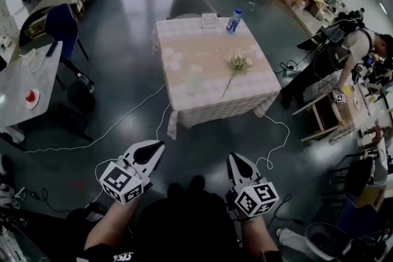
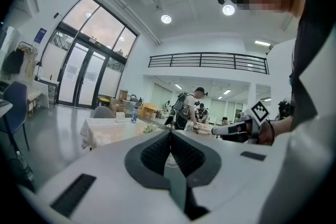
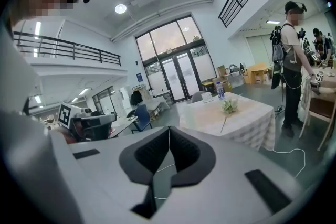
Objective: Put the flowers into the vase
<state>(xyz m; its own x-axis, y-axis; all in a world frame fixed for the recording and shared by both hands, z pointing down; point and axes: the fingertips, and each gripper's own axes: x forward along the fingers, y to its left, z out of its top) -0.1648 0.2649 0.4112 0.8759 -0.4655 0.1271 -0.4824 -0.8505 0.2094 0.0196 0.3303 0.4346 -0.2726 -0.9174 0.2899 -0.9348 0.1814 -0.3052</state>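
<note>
Because the person stands well back from the square table draped in a beige checked cloth, neither tool has anything to work on yet. The left gripper and the right gripper are held low and side by side in front of the body. Each has its jaws pressed together on nothing, as both gripper views show.

The small bunch of white flowers on a long green stem lies flat on the right half of the tabletop, blooms toward the far side and stem angled back toward the person. That lie probably offers an easy pinch along the stalk. A pale, see-through vase, faint in the head view, stands near the stem's left, apart from it.

A clear plastic water bottle with a blue label and a small white card sit at the far edge, out of the way. The task looks not yet begun, and both claws must spread once the table is reached.
</note>
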